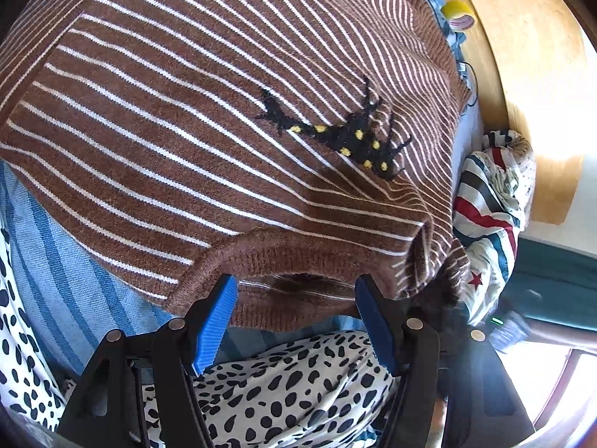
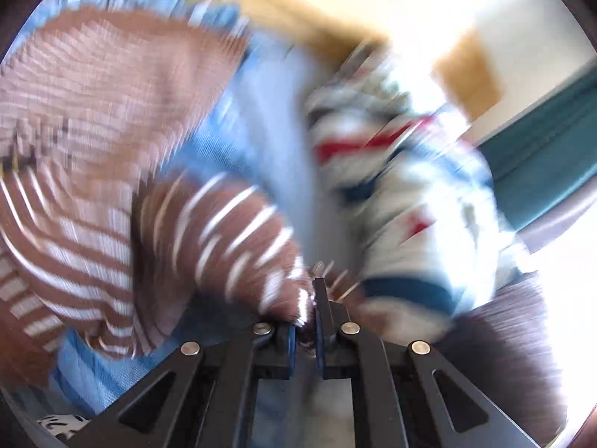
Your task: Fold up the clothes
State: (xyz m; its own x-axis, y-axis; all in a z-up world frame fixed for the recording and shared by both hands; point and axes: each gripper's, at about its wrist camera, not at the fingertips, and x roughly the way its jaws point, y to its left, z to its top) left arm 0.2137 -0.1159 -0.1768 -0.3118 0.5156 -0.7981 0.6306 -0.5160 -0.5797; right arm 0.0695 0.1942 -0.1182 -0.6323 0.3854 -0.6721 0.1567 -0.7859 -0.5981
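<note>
A brown sweater with thin white stripes and a black figure with yellow dots lies spread on a blue striped sheet. My left gripper stands open at the sweater's ribbed neck edge. The edge runs between the blue pads, which stand apart from it. The right wrist view is blurred by motion. There my right gripper is shut on a bunched part of the sweater, with brown knit pinched between the pads. Which part of the sweater it holds I cannot tell.
A white cloth with black spots lies under my left gripper. A crumpled garment with red, white and blue stripes sits to the right of the sweater, also in the right wrist view. A yellow tape roll and a wooden board lie beyond.
</note>
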